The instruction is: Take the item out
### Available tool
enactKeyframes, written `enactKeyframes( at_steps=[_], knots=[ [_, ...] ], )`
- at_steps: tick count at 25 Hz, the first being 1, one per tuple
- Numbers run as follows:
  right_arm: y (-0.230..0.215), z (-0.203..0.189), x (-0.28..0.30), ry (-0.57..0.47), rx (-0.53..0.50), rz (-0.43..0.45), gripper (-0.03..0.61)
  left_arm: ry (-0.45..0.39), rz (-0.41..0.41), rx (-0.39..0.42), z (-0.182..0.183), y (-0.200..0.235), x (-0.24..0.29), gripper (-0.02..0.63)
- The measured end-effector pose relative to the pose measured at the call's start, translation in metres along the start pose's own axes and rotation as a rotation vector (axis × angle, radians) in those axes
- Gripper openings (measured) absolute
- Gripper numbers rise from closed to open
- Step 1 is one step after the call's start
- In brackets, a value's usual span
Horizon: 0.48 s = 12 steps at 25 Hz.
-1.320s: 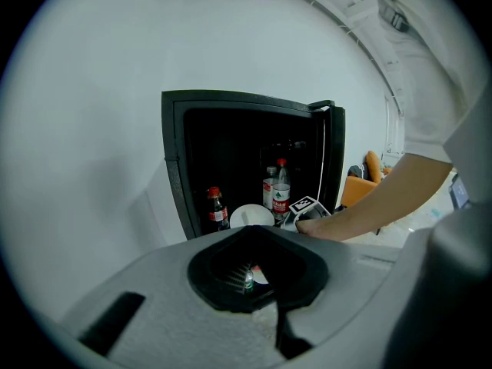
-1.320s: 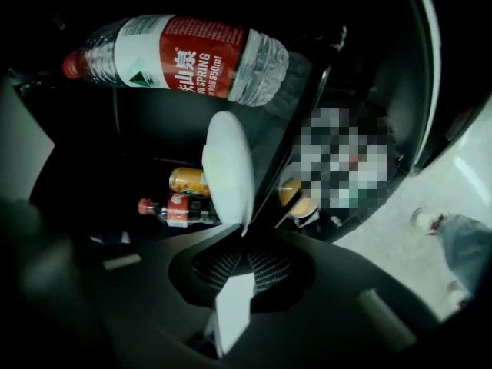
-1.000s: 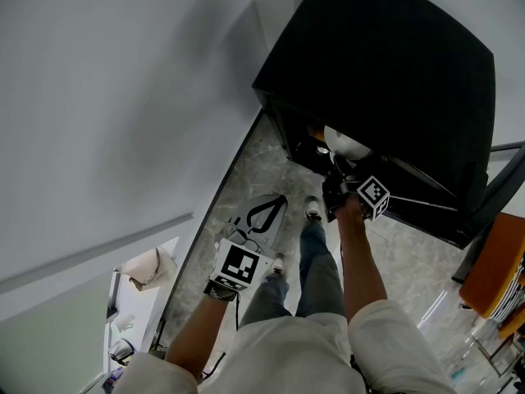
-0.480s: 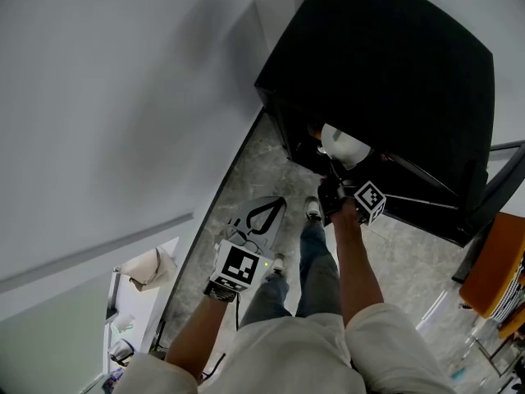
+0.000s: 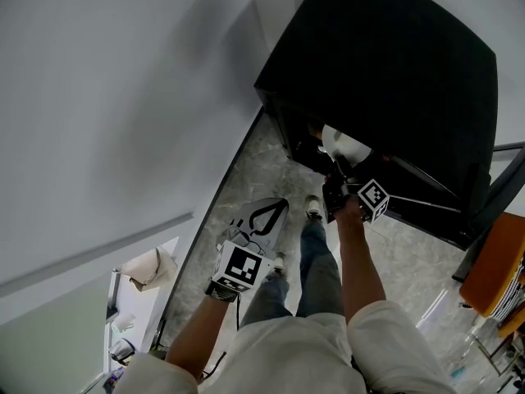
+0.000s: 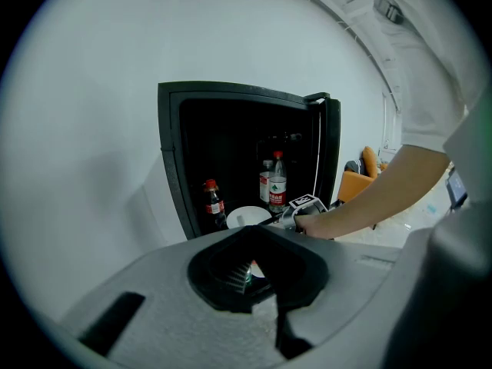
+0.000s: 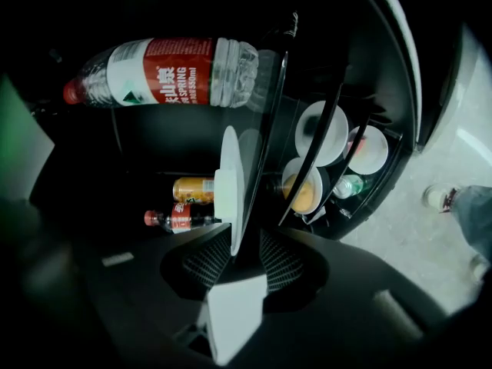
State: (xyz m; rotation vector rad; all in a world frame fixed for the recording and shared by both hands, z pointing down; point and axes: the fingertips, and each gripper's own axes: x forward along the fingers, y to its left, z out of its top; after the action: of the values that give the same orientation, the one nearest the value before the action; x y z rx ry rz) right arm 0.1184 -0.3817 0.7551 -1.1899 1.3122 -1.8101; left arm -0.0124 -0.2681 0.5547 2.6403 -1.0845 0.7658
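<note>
Logged only a small shift since half a second back: right gripper [image 5: 337, 169] and its white plate [image 5: 344, 144] nudged slightly rightward in head view, pose otherwise unchanged. Working from the left: noted marbled grey floor [image 5: 258, 167] running along a pale wall. Found left gripper [image 5: 267, 214] held low over that floor, well apart from the cabinet and pointed toward it; read its jaws in left gripper view as closed together, nothing between them. Just right of it, saw jeans [image 5: 316, 269] and one shoe [image 5: 312, 209] of the person. Further right, recorded black cabinet [image 5: 385, 64] with its door [image 6: 331, 148] swung open. Through left gripper view, counted inside it a cola bottle [image 6: 213, 204] at left and two water bottles [image 6: 277, 181] further right, all upright. Placed white plate at the open front of the cabinet, just beside the cola bottle. Confirmed in right gripper view: jaws clamped on the plate's rim, ribbed pads either side, plate seen edge-on, yellow drink container [image 7: 192, 189] behind it. Also saw round white shapes on the cabinet's right side; cannot tell whether dishes or reflections. At far right, noted orange chair [image 5: 492, 269].
</note>
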Motion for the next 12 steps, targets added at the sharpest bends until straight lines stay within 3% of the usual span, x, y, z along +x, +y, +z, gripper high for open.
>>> enactKeyframes(
  at_steps=[4, 8, 12],
  knots=[
    [0.003, 0.0055, 0.004, -0.008, 0.043, 0.035, 0.05, 0.003, 0.004, -0.009, -0.0029, 0.0028, 0.0, 0.005],
    [-0.0043, 0.007, 0.002, -0.013, 0.112, 0.062, 0.036, 0.01, 0.008, -0.011, -0.006, 0.0046, -0.0011, 0.005],
    [-0.0003, 0.0049, 0.0007, -0.015, 0.103, 0.062, 0.018, 0.01, 0.011, -0.01, -0.007, 0.0047, -0.0034, 0.005]
  ],
)
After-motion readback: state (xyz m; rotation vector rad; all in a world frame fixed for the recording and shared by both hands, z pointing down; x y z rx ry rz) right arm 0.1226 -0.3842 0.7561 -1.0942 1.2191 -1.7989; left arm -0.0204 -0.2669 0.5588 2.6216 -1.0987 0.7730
